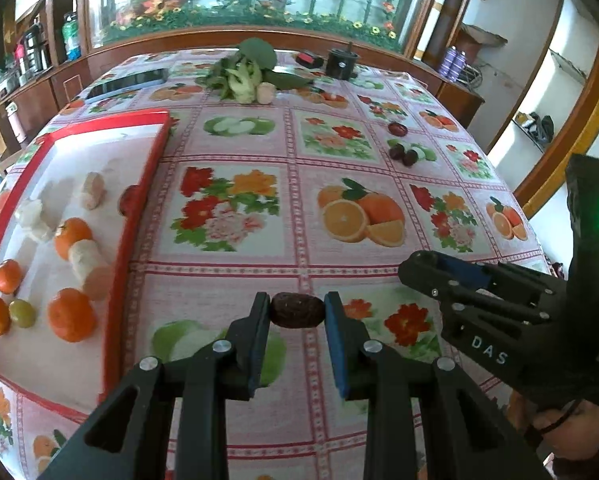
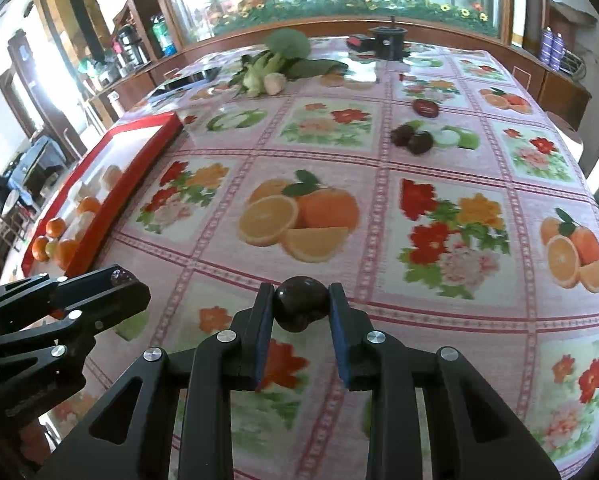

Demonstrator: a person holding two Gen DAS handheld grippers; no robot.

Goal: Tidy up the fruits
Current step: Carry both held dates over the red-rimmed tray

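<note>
My left gripper (image 1: 297, 310) is shut on a dark wrinkled date (image 1: 297, 311), held above the tablecloth just right of the red tray (image 1: 139, 184). The tray holds several oranges (image 1: 70, 314), a green fruit (image 1: 22, 313) and pale pieces (image 1: 84, 258). My right gripper (image 2: 301, 304) is shut on a dark round plum (image 2: 300, 307). It also shows in the left wrist view (image 1: 411, 270) at the right. Three more dark fruits (image 2: 413, 140) lie on the table's far right, also in the left wrist view (image 1: 403, 154).
Leafy greens with a pale root (image 1: 245, 74) lie at the table's far end, beside a black jar (image 1: 340, 63) and a phone (image 1: 127, 82). Wooden shelving runs behind the table. The tray also shows at the left in the right wrist view (image 2: 111, 196).
</note>
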